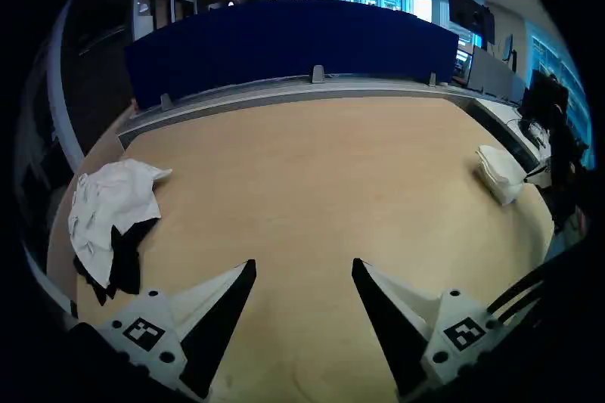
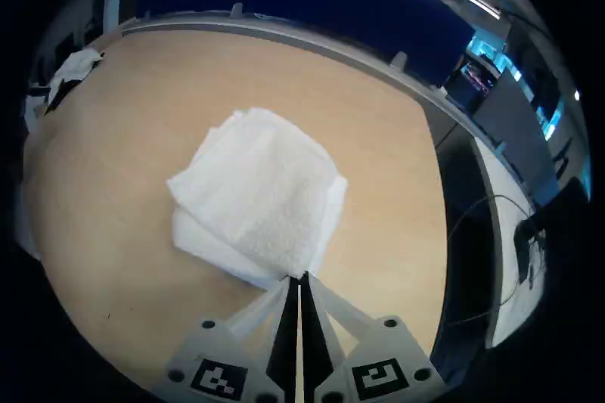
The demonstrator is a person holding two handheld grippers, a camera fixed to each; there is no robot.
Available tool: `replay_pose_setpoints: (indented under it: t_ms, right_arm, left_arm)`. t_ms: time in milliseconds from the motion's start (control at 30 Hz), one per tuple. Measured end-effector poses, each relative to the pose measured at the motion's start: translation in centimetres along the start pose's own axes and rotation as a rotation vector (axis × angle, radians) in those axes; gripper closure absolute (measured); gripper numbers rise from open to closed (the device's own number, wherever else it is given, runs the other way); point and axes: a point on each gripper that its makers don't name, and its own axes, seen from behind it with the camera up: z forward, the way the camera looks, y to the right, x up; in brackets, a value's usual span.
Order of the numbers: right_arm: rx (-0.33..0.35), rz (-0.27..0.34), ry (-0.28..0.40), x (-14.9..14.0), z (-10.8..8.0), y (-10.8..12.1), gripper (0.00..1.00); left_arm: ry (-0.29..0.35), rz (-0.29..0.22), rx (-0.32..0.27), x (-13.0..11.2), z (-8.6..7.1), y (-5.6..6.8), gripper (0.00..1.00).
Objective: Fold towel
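Note:
A folded white towel (image 2: 257,191) lies on the wooden table (image 2: 136,116), stacked on another folded white one. My right gripper (image 2: 299,277) is shut, its tips pinching the top towel's near corner. In the left gripper view the same folded stack (image 1: 501,172) sits far off at the table's right edge. My left gripper (image 1: 303,263) hovers open over bare table (image 1: 318,168) with nothing between its fingers. A loose heap of white and black cloths (image 1: 113,214) lies at the left edge, also seen as the cloth heap (image 2: 72,70) in the right gripper view.
A blue partition (image 1: 295,44) and a grey rail (image 1: 302,89) close off the table's far side. A dark figure (image 1: 560,153) stands beyond the right edge by the stack. Cables (image 2: 484,252) hang off the table's right side over a dark gap.

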Motion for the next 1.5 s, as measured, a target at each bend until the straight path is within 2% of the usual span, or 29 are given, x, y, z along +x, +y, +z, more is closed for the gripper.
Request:
replay_pose_setpoints:
  t_ms: [200,367,567,700,767,900,967,1100,1233,1500]
  right_arm:
    - [-0.025,0.038,-0.044,-1.8,1.4,-0.1,0.97]
    - [-0.036,0.062,-0.060,-2.2,2.2,-0.3,0.97]
    - [-0.044,0.064,-0.066,-2.2,2.4,-0.4,0.97]
    - [-0.050,0.066,-0.059,-2.1,2.1,-0.4,0.93]
    - [-0.056,0.069,-0.055,-2.0,1.9,-0.3,0.83]
    - [-0.057,0.076,-0.045,-1.9,1.5,-0.3,0.47]
    - [-0.056,0.080,-0.040,-1.8,1.3,-0.3,0.33]
    - [-0.059,0.082,-0.034,-1.7,1.0,-0.3,0.12]
    - [-0.064,0.084,-0.026,-1.4,0.7,-0.3,0.00]
    - [-0.069,0.100,0.002,-0.6,0.1,-0.5,0.00]
  left_arm:
    - [-0.002,0.010,0.004,-0.1,-0.1,-0.1,0.06]
    - [-0.002,0.010,0.007,-0.1,-0.1,-0.3,0.06]
    - [-0.002,0.010,0.009,-0.2,0.0,-0.5,0.06]
    - [-0.002,0.010,0.008,-0.2,0.0,-0.5,0.06]
    - [-0.001,0.010,0.008,-0.1,0.0,-0.5,0.06]
    - [-0.001,0.011,0.008,-0.1,0.1,-0.6,0.06]
    - [0.001,0.011,0.008,0.0,0.1,-0.6,0.06]
    - [0.002,0.011,0.006,0.1,0.2,-0.6,0.06]
    - [0.003,0.012,0.006,0.2,0.1,-0.6,0.06]
    - [0.004,0.012,0.005,0.1,-0.2,-0.9,0.06]
